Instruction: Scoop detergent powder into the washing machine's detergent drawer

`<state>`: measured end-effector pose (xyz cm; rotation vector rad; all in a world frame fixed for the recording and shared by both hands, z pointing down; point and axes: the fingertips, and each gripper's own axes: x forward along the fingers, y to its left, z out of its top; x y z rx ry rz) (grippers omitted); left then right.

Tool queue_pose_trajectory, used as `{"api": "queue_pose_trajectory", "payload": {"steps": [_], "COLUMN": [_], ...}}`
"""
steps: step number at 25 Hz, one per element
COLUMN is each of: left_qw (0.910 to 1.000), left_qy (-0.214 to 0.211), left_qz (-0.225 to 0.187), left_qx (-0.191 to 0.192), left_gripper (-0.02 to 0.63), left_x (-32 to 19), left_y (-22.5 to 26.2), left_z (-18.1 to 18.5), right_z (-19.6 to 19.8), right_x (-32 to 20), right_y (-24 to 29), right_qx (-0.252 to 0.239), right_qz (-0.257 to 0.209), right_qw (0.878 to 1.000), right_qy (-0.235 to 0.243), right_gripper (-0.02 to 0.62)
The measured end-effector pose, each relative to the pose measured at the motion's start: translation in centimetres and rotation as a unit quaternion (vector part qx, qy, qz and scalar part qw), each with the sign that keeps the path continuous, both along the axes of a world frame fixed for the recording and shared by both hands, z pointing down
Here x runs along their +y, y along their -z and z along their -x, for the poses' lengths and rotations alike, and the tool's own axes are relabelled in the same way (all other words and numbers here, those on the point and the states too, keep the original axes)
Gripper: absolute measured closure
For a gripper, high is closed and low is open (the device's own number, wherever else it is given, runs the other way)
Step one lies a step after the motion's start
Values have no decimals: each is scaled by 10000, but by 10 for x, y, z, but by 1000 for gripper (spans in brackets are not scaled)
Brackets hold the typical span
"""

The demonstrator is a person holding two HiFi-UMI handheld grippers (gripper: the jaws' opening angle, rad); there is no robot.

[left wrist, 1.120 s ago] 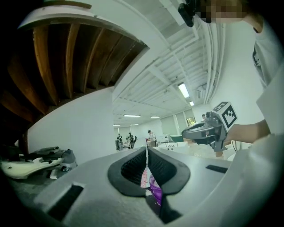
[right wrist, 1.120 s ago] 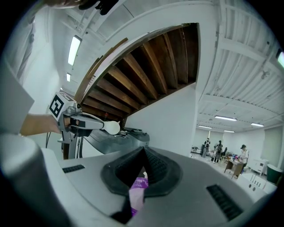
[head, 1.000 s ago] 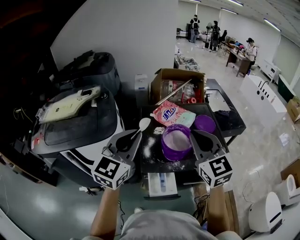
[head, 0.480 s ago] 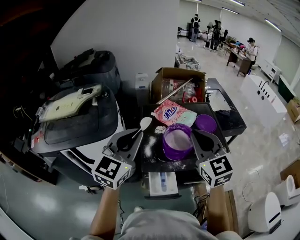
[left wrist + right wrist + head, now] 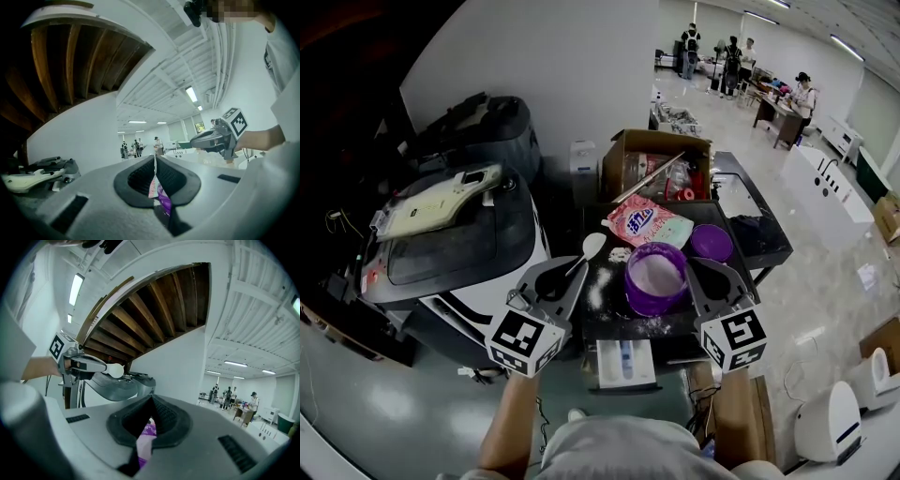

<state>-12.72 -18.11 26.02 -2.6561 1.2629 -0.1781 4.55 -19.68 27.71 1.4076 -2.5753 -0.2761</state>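
Observation:
In the head view my left gripper [image 5: 570,274] is shut on the handle of a white spoon [image 5: 592,247], whose bowl points up over the dark machine top [image 5: 605,323]. The right gripper view shows that spoon [image 5: 115,370] sticking out of the left gripper. A purple tub [image 5: 655,277] full of white powder stands between the grippers. My right gripper [image 5: 694,269] hangs beside the tub's right side, shut and holding nothing. The white detergent drawer [image 5: 623,364] is pulled open below the tub, near my body. Through both jaw slits only purple and pink slivers show.
A pink detergent bag [image 5: 647,225] lies behind the tub, with the purple lid [image 5: 711,244] to its right. An open cardboard box [image 5: 661,173] stands further back. A dark rounded machine [image 5: 450,244] fills the left. Spilled powder dusts the top. People stand far off.
Both grippers hold their places, the left still gripping the spoon. Only the head view has drifted slightly.

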Motion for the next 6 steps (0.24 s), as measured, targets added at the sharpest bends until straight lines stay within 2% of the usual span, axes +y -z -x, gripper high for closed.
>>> {"api": "queue_pose_trajectory", "payload": {"steps": [6], "left_qw": [10000], "left_qy": [-8], "left_qz": [44], "left_qx": [38], "left_gripper": [591], "left_x": [-1], "left_y": [-3], "left_z": [3], "right_z": [-1], "right_x": [-2], "right_y": [-6], "right_qx": [40], "right_qz": [64], "right_qw": [10000], "right_qy": [-63], "right_gripper": [600]}}
